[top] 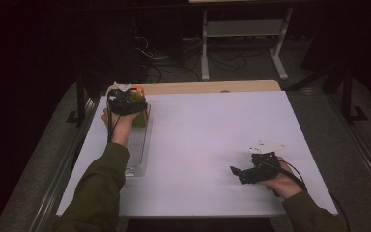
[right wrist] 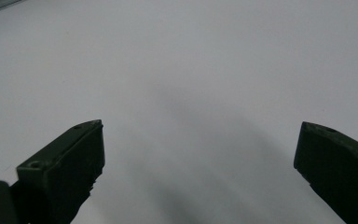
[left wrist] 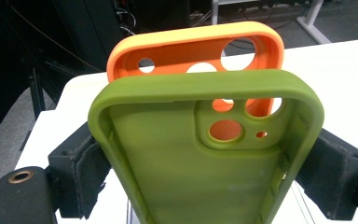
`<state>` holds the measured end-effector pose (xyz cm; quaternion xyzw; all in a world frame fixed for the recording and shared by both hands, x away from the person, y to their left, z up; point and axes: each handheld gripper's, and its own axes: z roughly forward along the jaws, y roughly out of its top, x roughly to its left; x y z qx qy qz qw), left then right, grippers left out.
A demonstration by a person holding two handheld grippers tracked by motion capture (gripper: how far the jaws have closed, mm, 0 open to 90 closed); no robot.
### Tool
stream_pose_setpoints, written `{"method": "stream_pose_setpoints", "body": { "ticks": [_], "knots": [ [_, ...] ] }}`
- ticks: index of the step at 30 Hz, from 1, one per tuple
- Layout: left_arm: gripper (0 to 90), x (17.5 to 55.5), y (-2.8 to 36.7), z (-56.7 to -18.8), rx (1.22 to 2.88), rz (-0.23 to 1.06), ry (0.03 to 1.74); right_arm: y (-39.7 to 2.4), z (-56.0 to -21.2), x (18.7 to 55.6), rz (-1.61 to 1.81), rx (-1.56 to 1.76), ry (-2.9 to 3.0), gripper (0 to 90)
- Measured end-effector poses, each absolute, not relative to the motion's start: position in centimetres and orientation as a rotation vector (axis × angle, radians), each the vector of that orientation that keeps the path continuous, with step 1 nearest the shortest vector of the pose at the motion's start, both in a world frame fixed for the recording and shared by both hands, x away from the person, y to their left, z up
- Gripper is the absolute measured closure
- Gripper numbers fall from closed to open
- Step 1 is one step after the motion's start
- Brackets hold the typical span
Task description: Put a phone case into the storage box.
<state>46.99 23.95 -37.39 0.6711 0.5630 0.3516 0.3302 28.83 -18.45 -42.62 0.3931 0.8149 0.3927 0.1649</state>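
Observation:
An olive-green phone case (left wrist: 168, 168) stands upright between the jaws of my left gripper (left wrist: 205, 154), and the black pads (left wrist: 81, 163) press on its two long sides. Just behind it stands an orange phone case (left wrist: 182, 46), also upright, showing its camera cut-outs. In the high view the left gripper (top: 125, 101) is at the table's far left, over the far end of a clear plastic rack (top: 137, 152), with the green case (top: 139, 121) under it. My right gripper (top: 235, 171) lies low near the front right, jaws wide apart (right wrist: 198, 140) over bare white table, holding nothing.
The white table top (top: 203, 130) has a wooden strip along its far edge (top: 212, 87). Behind the table, a dark floor holds cables and the white legs of a desk frame (top: 241, 43). A metal rail (top: 63, 164) runs along the left side.

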Motion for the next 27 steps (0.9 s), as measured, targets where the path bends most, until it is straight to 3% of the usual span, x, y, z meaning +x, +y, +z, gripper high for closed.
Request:
{"method": "stream_pose_setpoints", "body": {
  "ticks": [13, 22, 27],
  "knots": [
    [0.8, 47.1, 24.0, -37.4, 1.743, 0.863, 1.431, -18.4, -42.6, 28.8, 1.121, 1.119, 2.323, 1.2],
    [0.0, 46.5, 24.4, -36.6, 1.771, 0.849, 1.39, -18.4, -42.6, 28.8, 1.125, 1.125, 2.324, 1.2],
    [0.0, 45.6, 24.9, -35.8, 1.845, 0.766, 1.329, -18.4, -42.6, 28.8, 1.124, 1.125, 2.326, 1.2]
  ]
}}
